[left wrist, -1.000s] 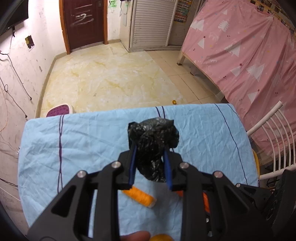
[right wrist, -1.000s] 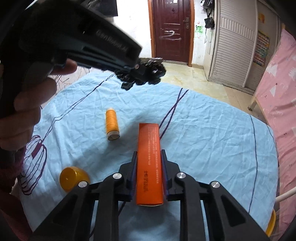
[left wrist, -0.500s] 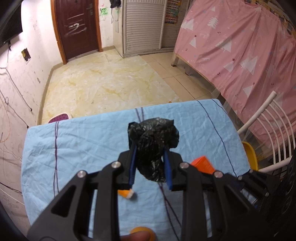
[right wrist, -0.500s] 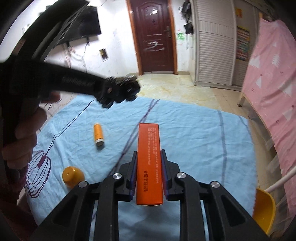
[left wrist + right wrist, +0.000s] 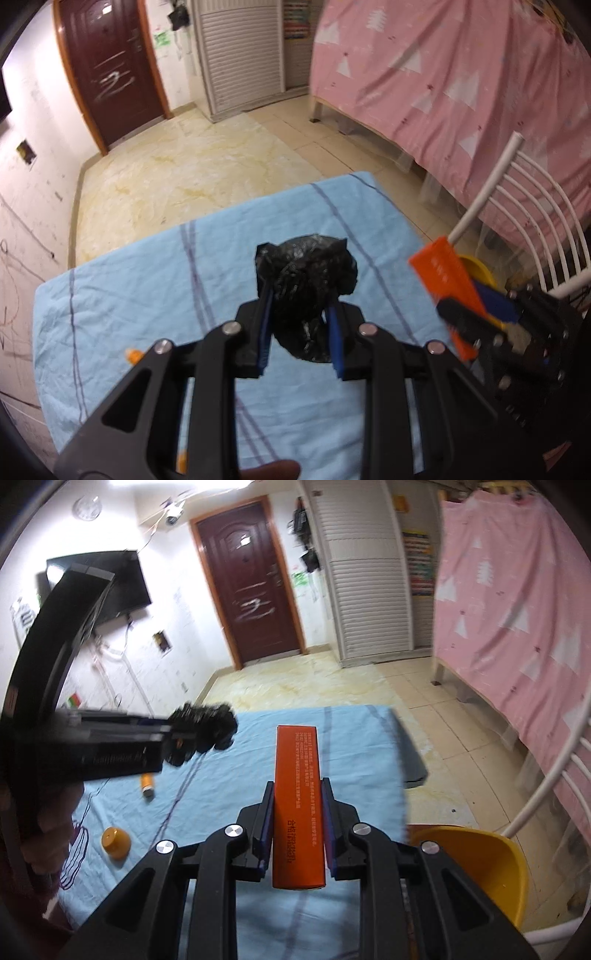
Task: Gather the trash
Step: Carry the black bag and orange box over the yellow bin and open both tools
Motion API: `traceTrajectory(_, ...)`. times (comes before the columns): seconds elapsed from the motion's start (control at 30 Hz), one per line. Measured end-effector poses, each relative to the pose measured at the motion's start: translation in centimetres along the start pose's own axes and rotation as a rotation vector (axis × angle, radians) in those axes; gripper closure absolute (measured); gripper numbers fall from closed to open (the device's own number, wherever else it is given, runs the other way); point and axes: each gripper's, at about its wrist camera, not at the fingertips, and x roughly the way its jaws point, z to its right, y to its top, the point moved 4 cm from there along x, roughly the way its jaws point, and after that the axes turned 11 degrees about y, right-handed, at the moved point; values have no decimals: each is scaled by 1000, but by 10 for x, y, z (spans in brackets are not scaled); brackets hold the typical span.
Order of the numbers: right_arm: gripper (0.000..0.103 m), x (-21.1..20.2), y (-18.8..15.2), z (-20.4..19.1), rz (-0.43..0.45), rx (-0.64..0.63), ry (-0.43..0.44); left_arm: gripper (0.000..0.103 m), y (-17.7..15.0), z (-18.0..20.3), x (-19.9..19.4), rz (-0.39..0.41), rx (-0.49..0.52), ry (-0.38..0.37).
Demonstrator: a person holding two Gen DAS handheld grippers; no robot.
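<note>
Both grippers hang level over the blue cloth [image 5: 354,738] — left gripper [image 5: 301,314] squeezes one black bag [image 5: 306,273], right gripper [image 5: 297,805] one orange box [image 5: 297,790].

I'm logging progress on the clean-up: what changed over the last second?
Both grippers swung right, toward the yellow bin off the table's edge: the right gripper carried the orange box over, and the left gripper followed with the black bag. Both grips stayed shut; the spool and cap stayed put.
</note>
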Motion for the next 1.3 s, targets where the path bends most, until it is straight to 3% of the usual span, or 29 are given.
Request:
traceTrajectory(0.47, 87, -72, -22, 111, 115, 174, -115, 79, -2, 109, 3, -12, 164, -55)
traceTrajectory(0.8, 87, -80, -52, 163, 128, 289, -137, 79, -5, 188, 5, -27, 269, -119)
traceTrajectory(1.07, 86, -77, -64, 181, 120, 348, -150, 52, -7, 211, 13, -55, 284, -124)
traceTrajectory(1.3, 85, -78, -65, 179, 124, 346, -156, 52, -7, 198, 17, -70, 247, -122)
